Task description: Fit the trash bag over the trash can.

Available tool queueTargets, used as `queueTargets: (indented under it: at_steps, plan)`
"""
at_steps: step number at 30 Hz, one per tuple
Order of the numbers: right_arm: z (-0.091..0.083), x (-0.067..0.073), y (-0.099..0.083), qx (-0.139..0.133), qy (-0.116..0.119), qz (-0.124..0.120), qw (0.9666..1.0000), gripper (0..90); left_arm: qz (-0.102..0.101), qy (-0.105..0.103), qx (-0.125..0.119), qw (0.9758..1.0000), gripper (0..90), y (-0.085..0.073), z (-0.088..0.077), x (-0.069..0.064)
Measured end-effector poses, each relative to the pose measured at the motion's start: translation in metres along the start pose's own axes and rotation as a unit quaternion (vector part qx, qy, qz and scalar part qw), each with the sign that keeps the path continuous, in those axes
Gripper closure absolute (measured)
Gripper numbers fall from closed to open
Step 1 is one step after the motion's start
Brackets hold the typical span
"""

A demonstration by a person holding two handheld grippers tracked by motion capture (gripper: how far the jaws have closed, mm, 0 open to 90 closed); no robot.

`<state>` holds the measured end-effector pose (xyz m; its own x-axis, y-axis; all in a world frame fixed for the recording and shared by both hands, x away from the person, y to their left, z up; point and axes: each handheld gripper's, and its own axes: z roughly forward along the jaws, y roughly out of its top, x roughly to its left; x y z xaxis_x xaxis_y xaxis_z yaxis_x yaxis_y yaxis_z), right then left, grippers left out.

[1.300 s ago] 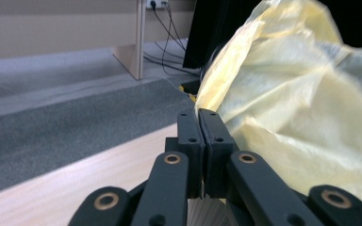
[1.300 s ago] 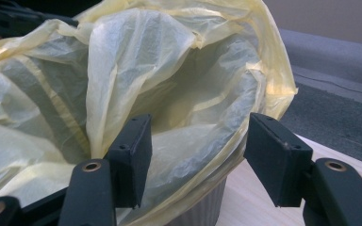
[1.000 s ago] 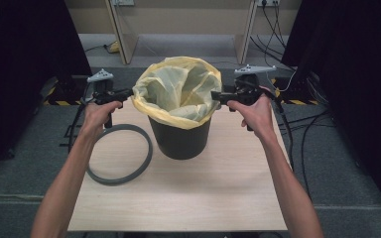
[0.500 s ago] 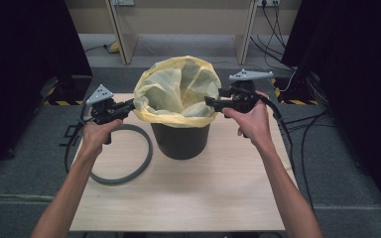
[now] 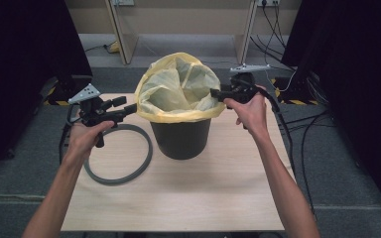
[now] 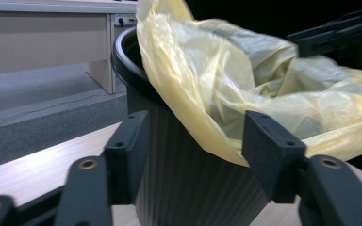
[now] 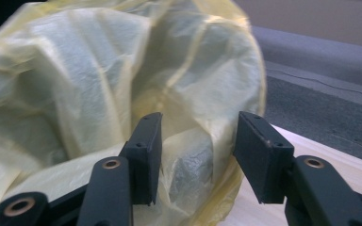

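Note:
A black ribbed bin [image 5: 181,139] stands mid-table, lined with a yellow bag [image 5: 173,89] folded out over its rim. My left gripper [image 5: 124,106] is just left of the bag's edge. Its jaws have just been opening and stand open, with nothing pressed between them. In the left gripper view the left gripper [image 6: 195,141] faces the bin wall [image 6: 179,179] and the hanging bag [image 6: 226,80]. My right gripper [image 5: 213,93] sits at the bag's right rim. Its jaws have just been closing. In the right gripper view the right gripper [image 7: 198,146] straddles a fold of the bag [image 7: 75,84], pads apart from it.
A grey ring [image 5: 119,176] lies flat on the wooden table [image 5: 203,198], left of the bin and under my left hand. Cables trail off the table's right side. Dark curtains flank both sides, and desk legs stand beyond the far edge.
The left gripper, shut at the bag's left edge before, has drawn slightly down toward the person and now stands open. The right gripper's jaws have narrowed around the bag's right rim.

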<state>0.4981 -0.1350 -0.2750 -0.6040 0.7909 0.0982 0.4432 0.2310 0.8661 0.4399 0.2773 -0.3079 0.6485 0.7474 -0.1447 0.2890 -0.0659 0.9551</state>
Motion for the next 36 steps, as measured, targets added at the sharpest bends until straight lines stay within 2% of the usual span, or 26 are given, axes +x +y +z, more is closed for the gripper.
queueTargets:
  at_steps: [2, 5, 10, 12, 17, 18, 21, 22, 23, 26, 27, 28, 29, 33, 36]
  plan:
    - [0.006, -0.006, 0.003, 0.0, 0.001, 0.004, 1.0, 55.7, -0.008, 0.001, -0.005, 1.0, 35.5, 0.009, 0.001, 0.001]
    - [0.014, -0.012, 0.007, 0.002, 0.0, 0.002, 1.0, 56.5, -0.007, 0.007, -0.01, 0.9999, 33.7, 0.023, 0.005, 0.005]
    - [0.02, -0.019, 0.012, 0.0, 0.004, 0.003, 1.0, 56.8, -0.027, 0.008, -0.008, 0.9996, 32.3, 0.043, 0.024, 0.013]
    - [0.022, -0.021, 0.014, -0.002, 0.007, 0.006, 1.0, 56.7, -0.041, 0.002, -0.006, 0.9991, 32.4, 0.046, 0.034, 0.015]
    - [0.024, -0.021, 0.014, 0.001, 0.012, 0.008, 0.9999, 56.2, -0.052, 0.005, 0.017, 0.9985, 33.4, 0.049, 0.06, 0.021]
    - [0.024, -0.02, 0.014, 0.003, 0.012, 0.007, 0.9999, 56.1, -0.047, 0.005, 0.02, 0.9987, 37.8, 0.048, 0.064, 0.023]
    - [0.023, -0.02, 0.014, 0.002, 0.012, 0.007, 0.9999, 55.8, -0.022, 0.005, 0.012, 0.9997, 64.4, 0.045, 0.069, 0.028]
    - [0.022, -0.02, 0.014, 0.002, 0.011, 0.006, 0.9999, 55.7, -0.019, 0.009, 0.01, 0.9997, 74.0, 0.044, 0.069, 0.029]
    - [0.022, -0.02, 0.014, 0.002, 0.011, 0.006, 0.9999, 55.6, -0.017, 0.017, 0.008, 0.9997, 79.8, 0.042, 0.067, 0.032]
    - [0.02, -0.021, 0.013, 0.002, 0.008, 0.005, 1.0, 55.4, -0.024, 0.03, 0.005, 0.9993, 85.0, 0.035, 0.063, 0.039]
    - [0.02, -0.02, 0.012, 0.002, 0.009, 0.005, 0.9999, 55.1, -0.029, 0.028, -0.001, 0.9992, 85.5, 0.031, 0.06, 0.042]
    - [0.02, -0.02, 0.011, 0.0, 0.01, 0.005, 0.9999, 54.9, -0.027, 0.032, 0.003, 0.9991, 86.3, 0.029, 0.057, 0.044]
    - [0.019, -0.02, 0.01, 0.0, 0.011, 0.004, 0.9999, 54.3, -0.015, 0.044, 0.012, 0.9988, 86.7, 0.023, 0.054, 0.045]
    - [0.011, -0.017, 0.006, -0.007, 0.015, 0.004, 0.9999, 51.7, -0.011, 0.045, 0.039, 0.9982, 87.6, 0.003, 0.054, 0.048]
    - [0.001, -0.013, 0.005, -0.018, 0.021, 0.004, 0.9996, 49.0, -0.02, 0.039, 0.051, 0.9977, 87.4, -0.013, 0.057, 0.051]
